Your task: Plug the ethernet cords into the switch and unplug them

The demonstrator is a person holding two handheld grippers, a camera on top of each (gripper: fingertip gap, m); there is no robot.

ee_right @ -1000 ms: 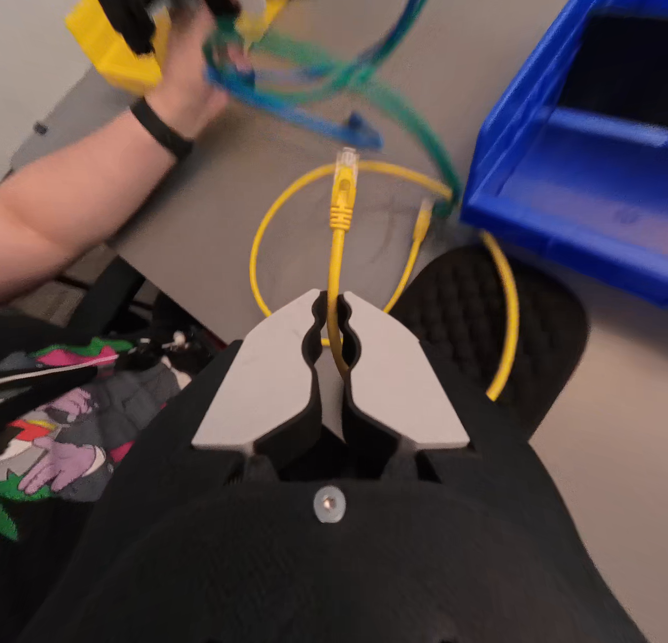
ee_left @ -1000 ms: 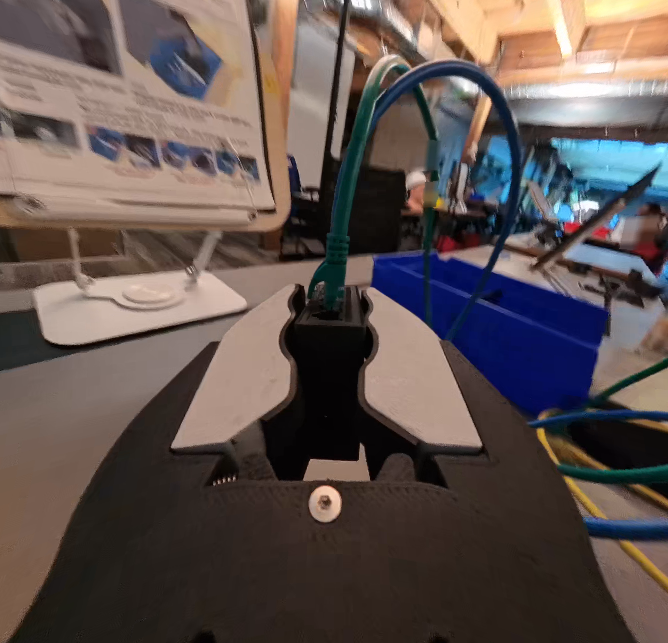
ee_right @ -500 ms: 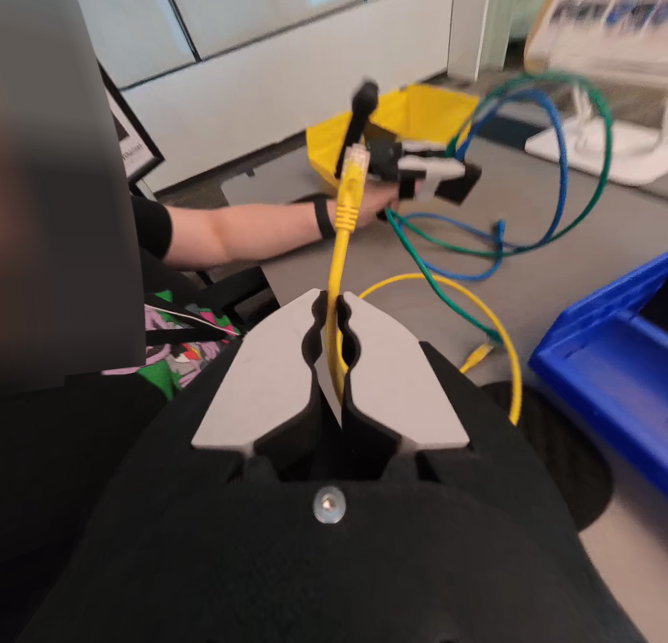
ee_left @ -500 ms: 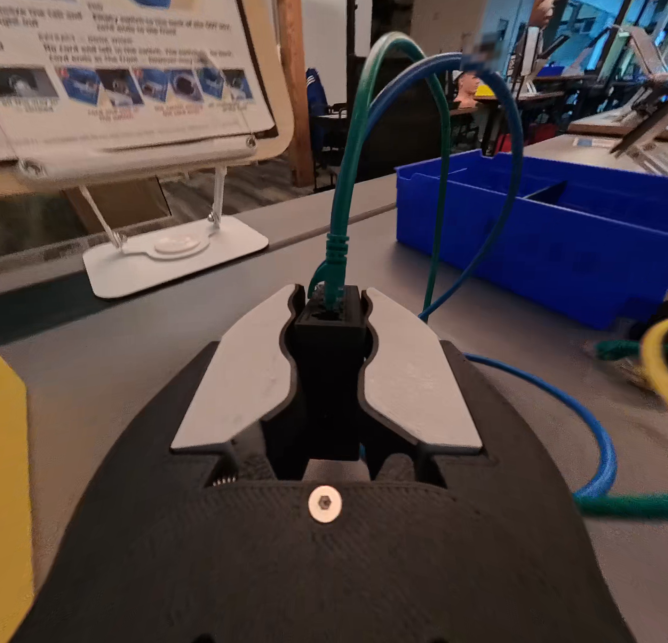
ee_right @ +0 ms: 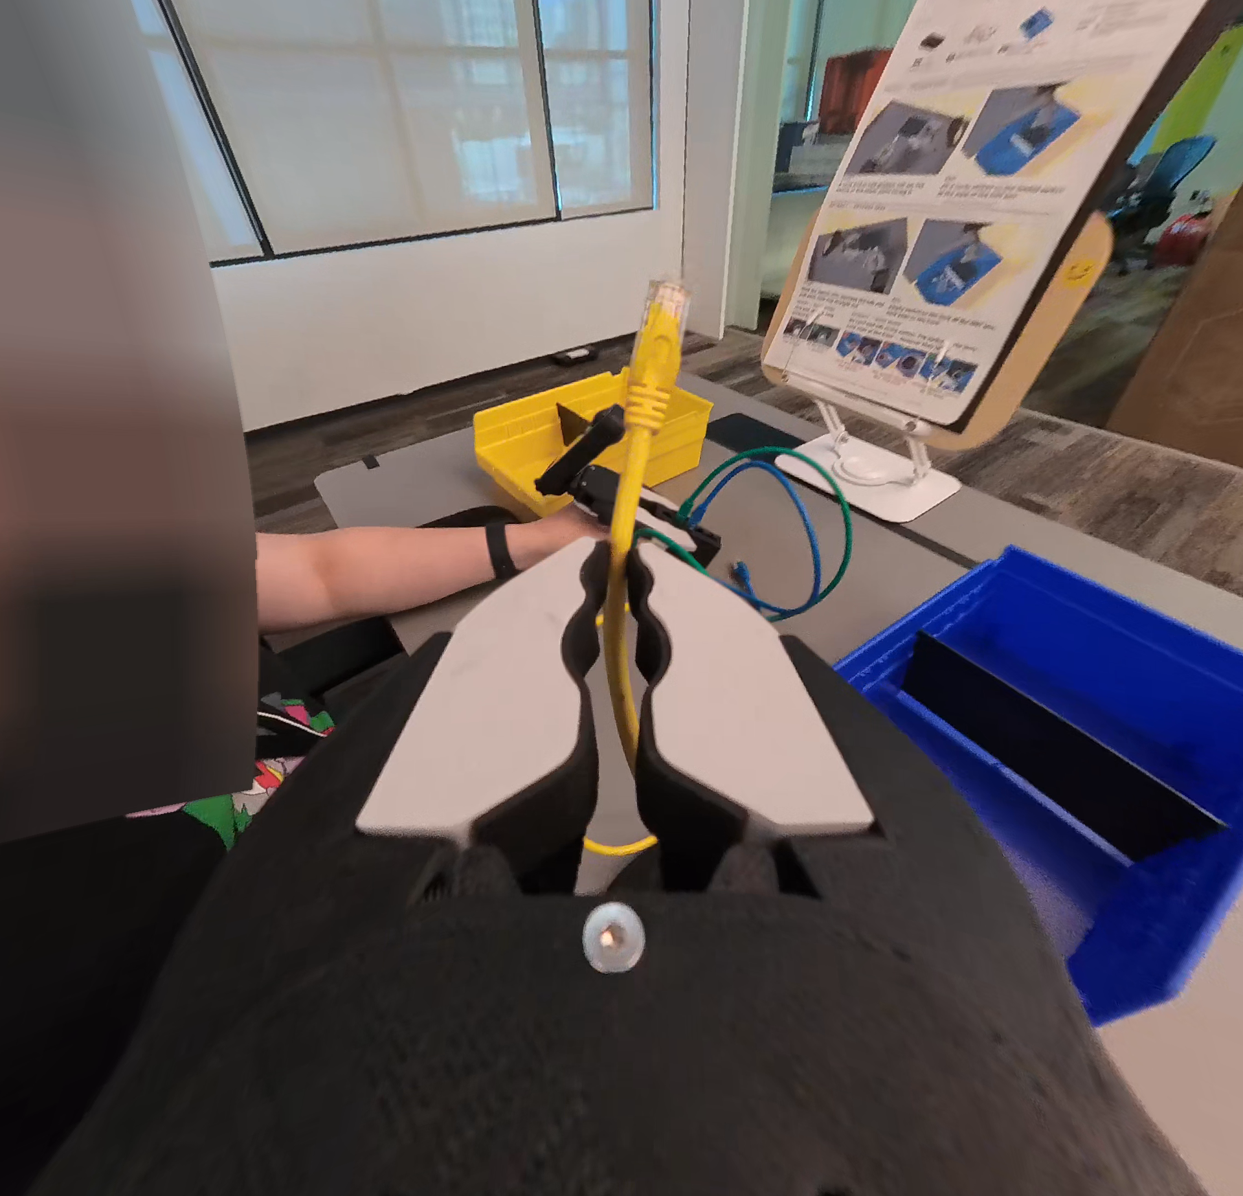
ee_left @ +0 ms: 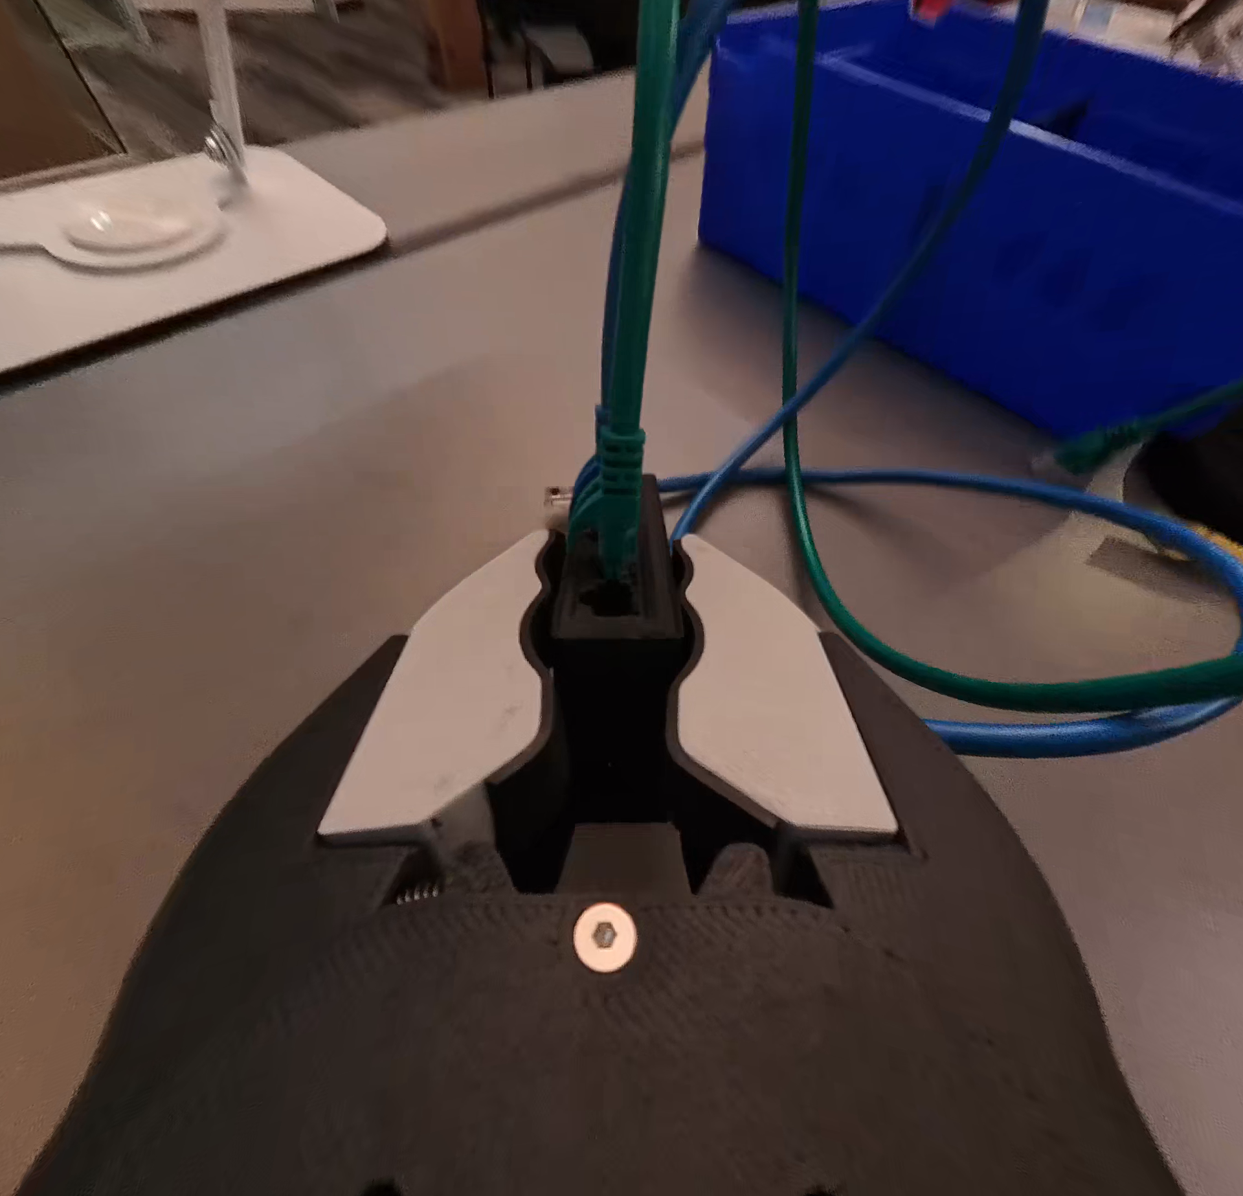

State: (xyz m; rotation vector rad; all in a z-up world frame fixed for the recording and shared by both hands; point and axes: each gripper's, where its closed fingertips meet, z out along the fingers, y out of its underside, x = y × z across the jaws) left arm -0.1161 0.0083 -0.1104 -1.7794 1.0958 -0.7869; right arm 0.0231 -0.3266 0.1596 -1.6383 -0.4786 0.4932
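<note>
- A large window (ee_right: 403, 101) with dark frames and a pale grid of panes fills the far wall, bright with daylight.
- Below it runs a white wall panel (ee_right: 430, 329); the floor (ee_right: 1110, 450) is wood-look planks in grey and brown.
- A grey table (ee_left: 282, 491) spans both views — matte, smooth.
- An instruction board (ee_right: 975, 188) leans on a white stand (ee_right: 874, 477) at the table's far edge.
- A yellow bin (ee_right: 531, 450) sits near the window side; a blue bin (ee_right: 1009, 598) with a dark divider — nearer, right.
</note>
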